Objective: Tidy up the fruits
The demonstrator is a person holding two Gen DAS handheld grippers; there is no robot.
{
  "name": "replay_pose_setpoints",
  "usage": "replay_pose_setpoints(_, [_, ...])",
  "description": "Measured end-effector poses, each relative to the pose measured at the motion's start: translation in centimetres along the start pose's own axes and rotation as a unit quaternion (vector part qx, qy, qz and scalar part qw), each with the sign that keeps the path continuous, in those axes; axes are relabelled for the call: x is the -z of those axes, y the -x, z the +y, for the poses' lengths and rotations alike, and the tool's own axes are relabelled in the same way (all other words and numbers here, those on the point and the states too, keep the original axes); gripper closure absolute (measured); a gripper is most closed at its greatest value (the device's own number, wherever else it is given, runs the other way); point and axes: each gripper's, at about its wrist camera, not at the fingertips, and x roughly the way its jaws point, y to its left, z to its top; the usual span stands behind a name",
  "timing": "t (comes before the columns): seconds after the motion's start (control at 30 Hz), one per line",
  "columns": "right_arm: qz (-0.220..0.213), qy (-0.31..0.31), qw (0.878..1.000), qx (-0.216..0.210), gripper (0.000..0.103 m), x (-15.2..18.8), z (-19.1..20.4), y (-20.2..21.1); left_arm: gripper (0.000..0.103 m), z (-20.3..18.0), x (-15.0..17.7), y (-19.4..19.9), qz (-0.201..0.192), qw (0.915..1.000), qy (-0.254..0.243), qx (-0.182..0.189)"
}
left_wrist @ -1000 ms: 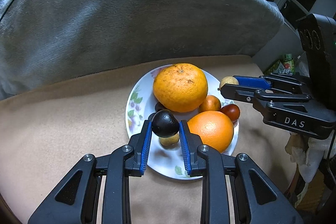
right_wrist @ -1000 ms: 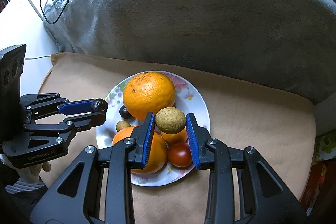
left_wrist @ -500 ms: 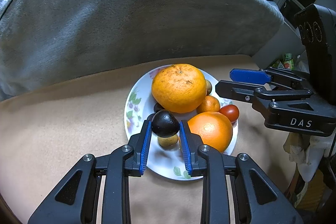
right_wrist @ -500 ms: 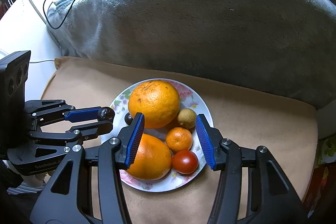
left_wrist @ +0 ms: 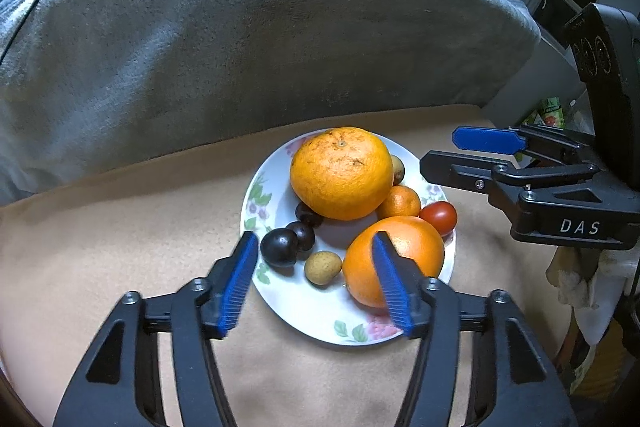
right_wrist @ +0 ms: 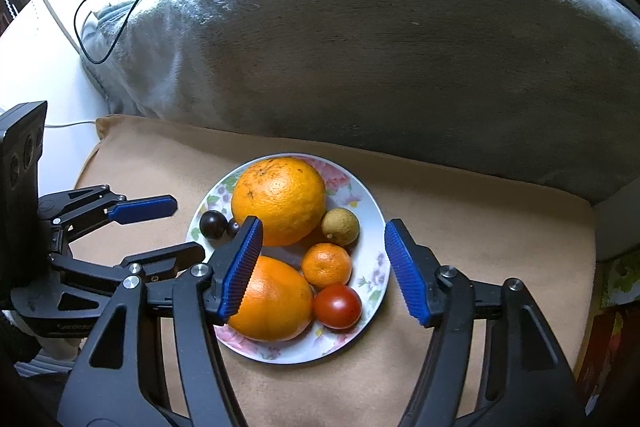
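Both grippers just released: left gripper (left_wrist: 316,279) fingers opened, dark plum (left_wrist: 279,247) now on plate (left_wrist: 304,311); right gripper (right_wrist: 322,271) fingers opened, longan (right_wrist: 340,226) beside big orange (right_wrist: 279,201). Nothing held; fruits all plated, probably done.

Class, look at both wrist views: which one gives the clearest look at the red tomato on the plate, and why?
The right wrist view. There the red tomato lies close, whole and unobstructed between the open fingers, at the near rim of the plate. In the left wrist view the tomato is smaller, farther off, and partly tucked behind the nearer orange.
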Motion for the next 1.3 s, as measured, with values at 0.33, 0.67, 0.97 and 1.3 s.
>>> replay_pose_setpoints(0.33, [0.002, -0.006, 1.000, 0.010, 0.036, 0.4, 0.1, 0.7, 0.031, -0.6, 0.0, 0.9, 0.000, 0.9998, -0.002, -0.019])
replay_pose_setpoints(0.67, [-0.008, -0.021, 1.000, 0.020, 0.036, 0.8, 0.6, 2.8, 0.031, -0.7, 0.5, 2.8, -0.006, 0.9996, 0.003, -0.028])
replay_pose_setpoints(0.97, [-0.027, -0.038, 0.999, 0.028, 0.036, 1.7, 1.4, 5.7, 0.031, -1.0, 1.1, 5.4, -0.017, 0.9995, 0.003, -0.028])
replay_pose_setpoints(1.3, [-0.038, -0.054, 0.997, 0.048, 0.036, 2.4, 3.0, 8.9, 0.031, -1.6, 2.0, 9.2, -0.040, 0.9987, 0.004, -0.032])
